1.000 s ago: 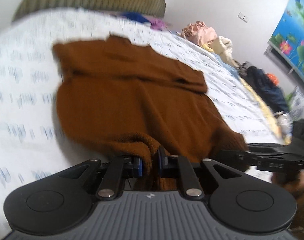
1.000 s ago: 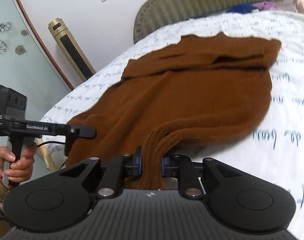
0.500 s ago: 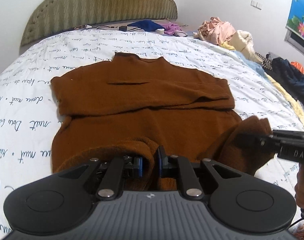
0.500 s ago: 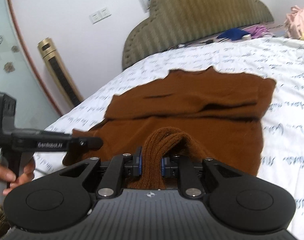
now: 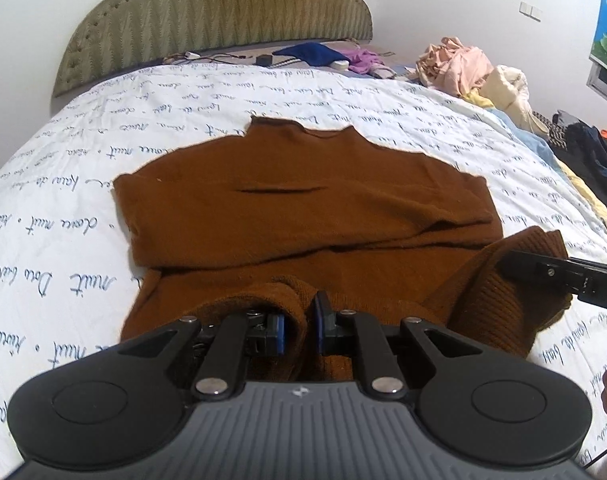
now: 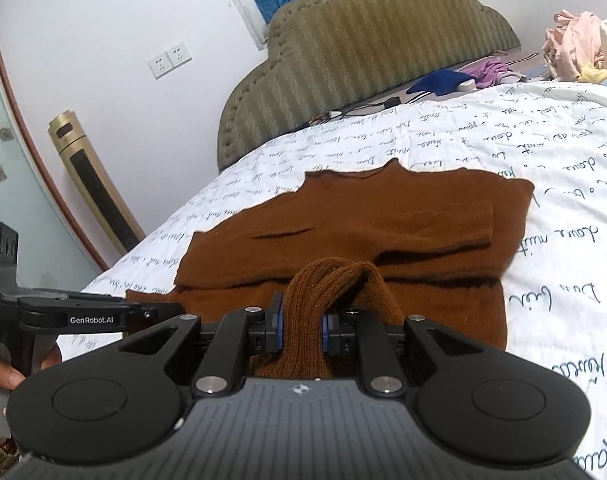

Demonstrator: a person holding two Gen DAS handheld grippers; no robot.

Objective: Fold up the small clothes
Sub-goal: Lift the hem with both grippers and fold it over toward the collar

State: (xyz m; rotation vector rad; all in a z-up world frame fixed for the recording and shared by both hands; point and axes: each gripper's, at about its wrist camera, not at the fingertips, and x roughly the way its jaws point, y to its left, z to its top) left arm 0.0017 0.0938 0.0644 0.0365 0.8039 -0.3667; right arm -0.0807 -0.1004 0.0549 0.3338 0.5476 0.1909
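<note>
1. White quilted bedspread printed with blue cursive writing [image 5: 83, 184] covers a wide bed and fills most of both wrist views. An olive padded headboard with a scalloped top [image 5: 223, 12] stands at the far end.
2. Rust-brown knitted sweater [image 5: 303, 208] lies flat in the middle of the bedspread, neckline toward the headboard, sleeves folded across the chest. Its near ribbed hem [image 6: 327, 292] is raised off the bed at two points.
3. Loose heap of pink and cream clothes [image 5: 471, 68] sits at the far right edge of the bed, well apart from the sweater.
4. Left gripper [image 5: 299, 330] has its jaws narrow, pinching a bunch of hem. Right gripper [image 6: 301, 332] is likewise clamped on a thick ribbed fold.
5. Judging by how it drapes, the knit looks soft, limp and fairly light. It should sag between the two holds, so gripping the hem corners suits a fold toward the neckline.
6. Each gripper body hides the hem directly beneath it. The person's hands are cut off at the frame edges.
</note>
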